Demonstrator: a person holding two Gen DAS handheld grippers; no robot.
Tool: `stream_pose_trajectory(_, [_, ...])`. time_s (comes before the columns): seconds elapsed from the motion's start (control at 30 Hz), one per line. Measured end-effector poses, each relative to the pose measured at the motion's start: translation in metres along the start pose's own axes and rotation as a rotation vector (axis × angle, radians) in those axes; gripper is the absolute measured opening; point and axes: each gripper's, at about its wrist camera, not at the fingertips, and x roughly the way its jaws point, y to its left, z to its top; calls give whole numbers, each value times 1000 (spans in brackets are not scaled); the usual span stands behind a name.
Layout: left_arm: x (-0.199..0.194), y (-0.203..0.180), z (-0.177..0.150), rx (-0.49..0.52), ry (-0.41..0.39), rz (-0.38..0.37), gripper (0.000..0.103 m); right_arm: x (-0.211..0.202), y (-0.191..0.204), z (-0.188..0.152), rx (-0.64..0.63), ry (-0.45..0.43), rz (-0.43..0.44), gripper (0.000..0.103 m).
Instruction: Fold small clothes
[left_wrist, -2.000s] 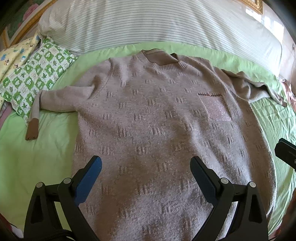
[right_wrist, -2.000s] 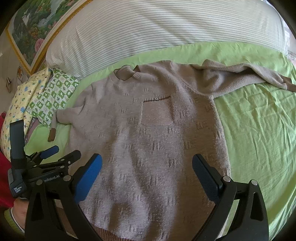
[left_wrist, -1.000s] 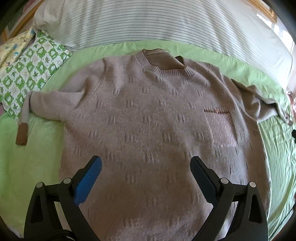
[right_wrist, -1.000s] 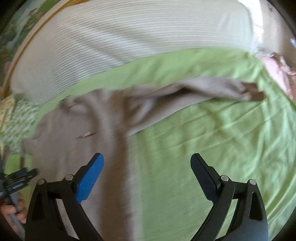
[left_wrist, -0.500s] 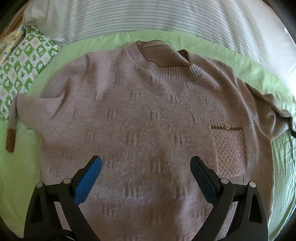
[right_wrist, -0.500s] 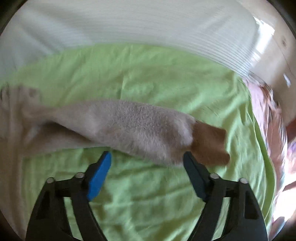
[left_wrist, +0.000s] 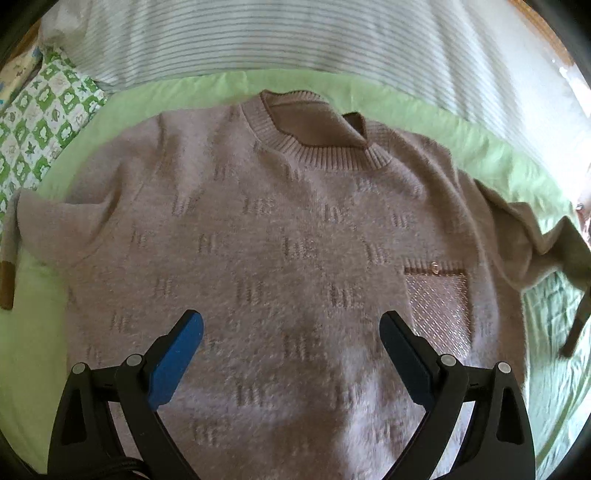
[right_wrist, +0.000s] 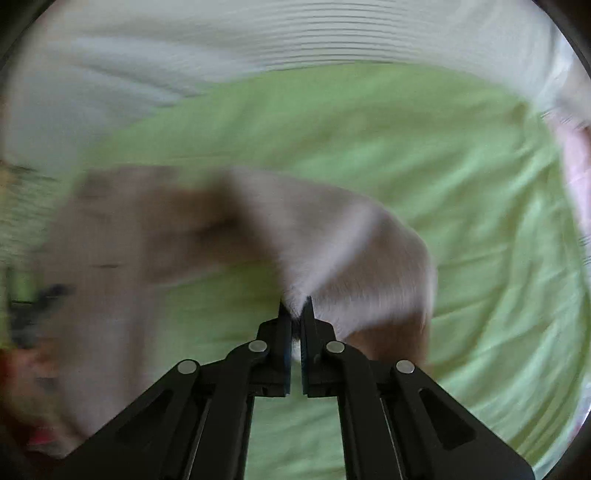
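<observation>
The right claw (right_wrist: 294, 314) is clamping the sweater's right sleeve (right_wrist: 332, 240), likely to fold it inward. The left claw (left_wrist: 291, 330), jaws apart, is hovering over the sweater (left_wrist: 280, 236) spread on the bed (left_wrist: 29, 332).

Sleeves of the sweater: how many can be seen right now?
2. One sleeve lies flat at the left edge of the left wrist view, brown cuff down. The other sleeve is pinched in the right hand-held gripper above the green sheet.

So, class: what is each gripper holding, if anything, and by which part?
The right gripper is shut on the sweater's sleeve, near its brown cuff. The left gripper is open over the sweater, holding nothing.
</observation>
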Motion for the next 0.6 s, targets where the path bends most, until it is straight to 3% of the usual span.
stream_pose_trajectory(0.07, [-10, 9, -3, -9, -7, -25, 97, 4, 50, -11, 12, 7, 194, 4])
stream_pose_trajectory(0.23, [-32, 40, -12, -49, -20, -64, 97, 43, 176, -23, -10, 16, 531, 4])
stream_pose_trajectory(0.3, [-36, 53, -15, -75, -12, -80, 97, 64, 224, -23, -33, -9, 545, 7])
stream_pose_trajectory(0.37, [-36, 67, -18, -112, 12, -96, 97, 93, 255, -21, -16, 20, 526, 14])
stream_pose_trajectory(0.43, [-31, 79, -22, -157, 50, -131, 97, 111, 266, -24, 12, 59, 495, 42])
stream_pose_trajectory(0.6, [2, 96, -20, -279, 147, -208, 97, 121, 233, -39, 85, 47, 438, 44])
